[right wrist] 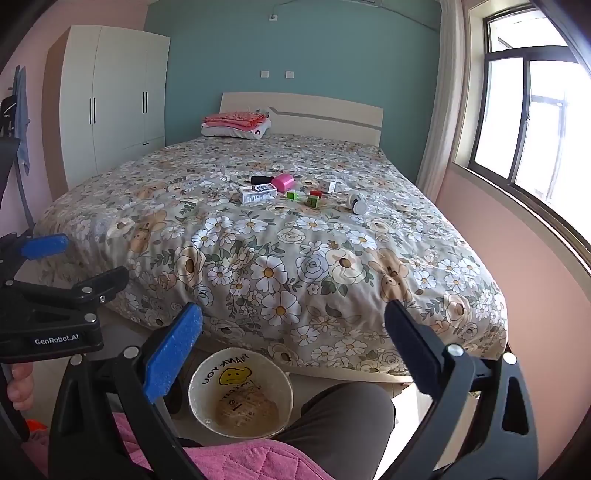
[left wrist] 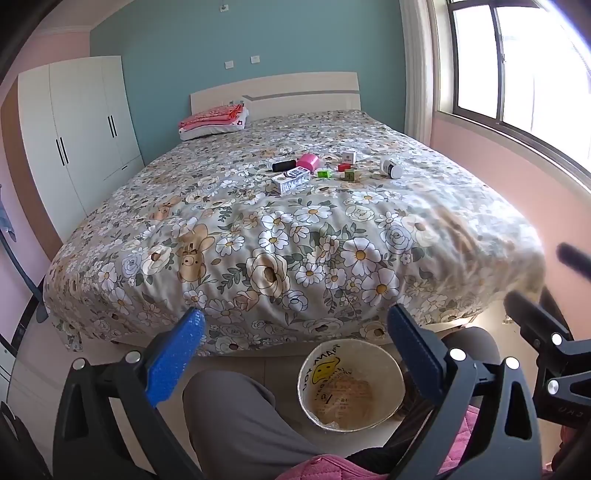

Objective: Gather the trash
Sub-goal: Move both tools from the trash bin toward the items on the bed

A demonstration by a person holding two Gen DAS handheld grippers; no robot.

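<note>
Left wrist view shows our left gripper and right gripper both spread wide and empty above the round bag-lined trash bin on the floor. We judge collecting not yet begun: small boxes and bottles lie mid-bed, well apart, calling for a long forward reach.

Teal wall, white wardrobe, floral bed, bright window.
</note>
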